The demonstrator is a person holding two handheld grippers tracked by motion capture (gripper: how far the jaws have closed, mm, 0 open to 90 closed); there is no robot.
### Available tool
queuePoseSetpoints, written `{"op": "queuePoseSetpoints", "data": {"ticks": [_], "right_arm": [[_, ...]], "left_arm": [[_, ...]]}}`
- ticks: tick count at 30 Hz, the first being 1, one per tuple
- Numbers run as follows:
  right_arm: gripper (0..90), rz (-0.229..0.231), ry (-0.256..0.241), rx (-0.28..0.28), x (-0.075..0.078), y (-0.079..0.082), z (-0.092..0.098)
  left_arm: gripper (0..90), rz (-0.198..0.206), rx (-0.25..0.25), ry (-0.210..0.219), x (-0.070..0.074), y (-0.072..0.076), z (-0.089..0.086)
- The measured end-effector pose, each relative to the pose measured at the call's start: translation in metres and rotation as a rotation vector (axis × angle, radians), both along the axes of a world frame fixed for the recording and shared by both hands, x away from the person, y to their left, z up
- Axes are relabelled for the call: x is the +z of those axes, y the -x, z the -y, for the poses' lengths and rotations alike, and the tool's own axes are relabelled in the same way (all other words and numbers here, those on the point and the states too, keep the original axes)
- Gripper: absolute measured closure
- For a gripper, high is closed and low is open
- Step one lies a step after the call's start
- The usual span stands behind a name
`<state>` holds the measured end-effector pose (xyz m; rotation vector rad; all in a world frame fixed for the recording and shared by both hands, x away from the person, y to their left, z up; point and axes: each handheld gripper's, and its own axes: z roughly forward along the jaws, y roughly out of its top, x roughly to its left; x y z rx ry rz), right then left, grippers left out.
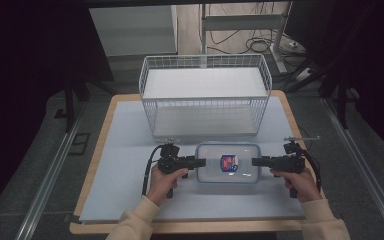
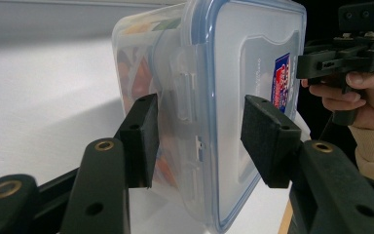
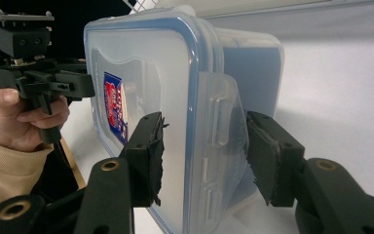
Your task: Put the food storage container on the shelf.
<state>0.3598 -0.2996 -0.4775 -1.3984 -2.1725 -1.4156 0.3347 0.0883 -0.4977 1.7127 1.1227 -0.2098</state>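
High view: container (image 1: 228, 163), a clear lidded box with a blue seal and a small label, lies flat on the counter (image 1: 125, 200) just in front of the white wire basket (image 1: 205, 95). The left gripper (image 1: 200, 162) meets its left end and the right gripper (image 1: 256, 161) its right end. By my reading the approach is done and the grip, the lift and any transfer are left; the basket looks the likely goal, but that is a guess. The basket seems empty. The fingers are too small here to judge their gap.

Left gripper view: left gripper (image 2: 199, 139) has its fingers (image 2: 140, 139) spread, one on each side of the container (image 2: 214, 73)'s end, where a lid latch sits between them. A clear gap shows at each pad, so nothing is pinched yet. Orange and red contents show blurred through the wall; what they are I cannot tell. The box's lower edge is cut off. The other hand (image 2: 355, 95) and its gripper stand at the far end.

Right gripper view: right gripper (image 3: 204, 156) likewise straddles the container (image 3: 146, 78)'s other latch, fingers (image 3: 270, 158) apart. Whether either pad grazes the plastic is hard to say; no squeeze is evident. The label's print is unreadable, and the left hand (image 3: 27, 122) with its gripper shows beyond.
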Motion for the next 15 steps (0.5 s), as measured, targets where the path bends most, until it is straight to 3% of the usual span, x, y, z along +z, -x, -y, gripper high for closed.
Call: {"op": "queuePoseSetpoints", "data": {"ticks": [10, 15], "right_arm": [[50.1, 0.065, 0.0, 0.002, 0.015, 0.005, -0.007], [50.1, 0.094, -0.003, 0.006, 0.022, 0.005, -0.014]], "left_arm": [[50.3, 0.025, 0.004, 0.017, 0.014, 0.003, -0.009], [50.2, 0.043, 0.004, -0.001, 0.024, 0.003, -0.016]]}}
